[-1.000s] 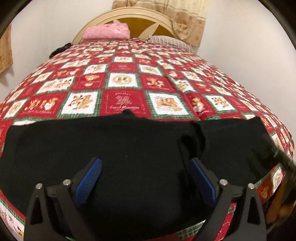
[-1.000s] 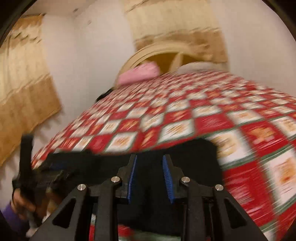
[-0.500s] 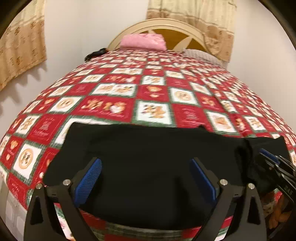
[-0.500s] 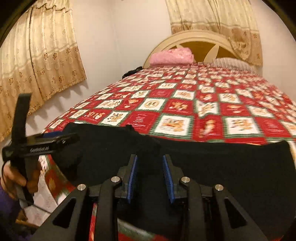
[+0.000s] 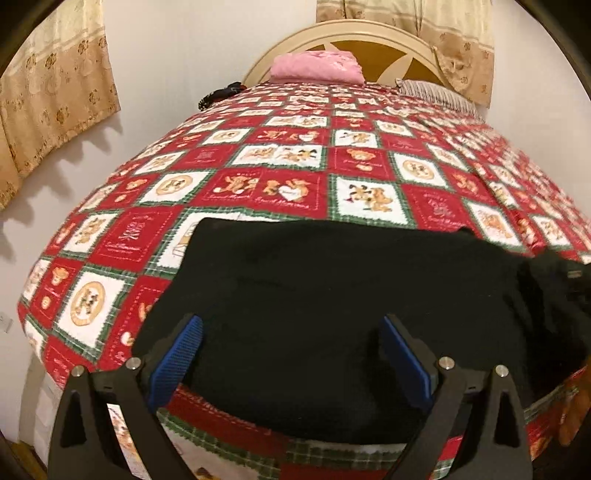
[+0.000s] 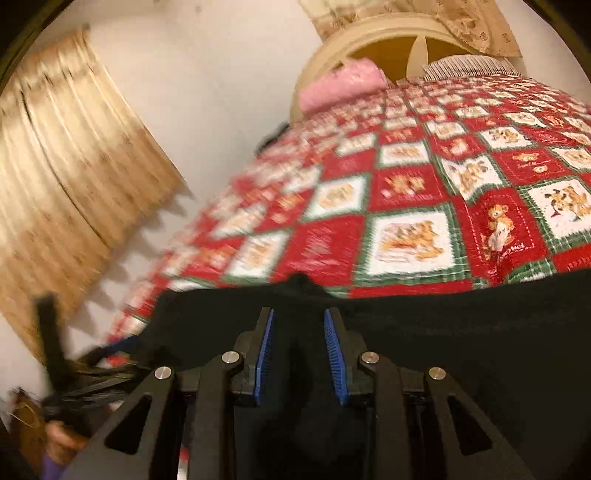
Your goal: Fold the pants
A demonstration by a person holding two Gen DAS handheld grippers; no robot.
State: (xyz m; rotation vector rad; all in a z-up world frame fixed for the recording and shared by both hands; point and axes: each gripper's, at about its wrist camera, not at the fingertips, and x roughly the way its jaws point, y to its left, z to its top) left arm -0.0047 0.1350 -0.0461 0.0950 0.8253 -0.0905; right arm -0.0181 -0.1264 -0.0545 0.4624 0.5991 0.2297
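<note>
On quilt [image 5: 236,188]: pants [image 5: 332,288]; left tool [image 5: 291,354] wide apart, right tool [image 6: 299,354] pinching pants.

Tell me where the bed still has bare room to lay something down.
Free: the quilt between the black pants and the pink pillow, plus the strip left of the pants. Crowded: the near edge, under the pants and both grippers.

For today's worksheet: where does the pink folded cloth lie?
In the left wrist view, the pink folded cloth lies at the far end of the quilt, against the cream headboard.
</note>
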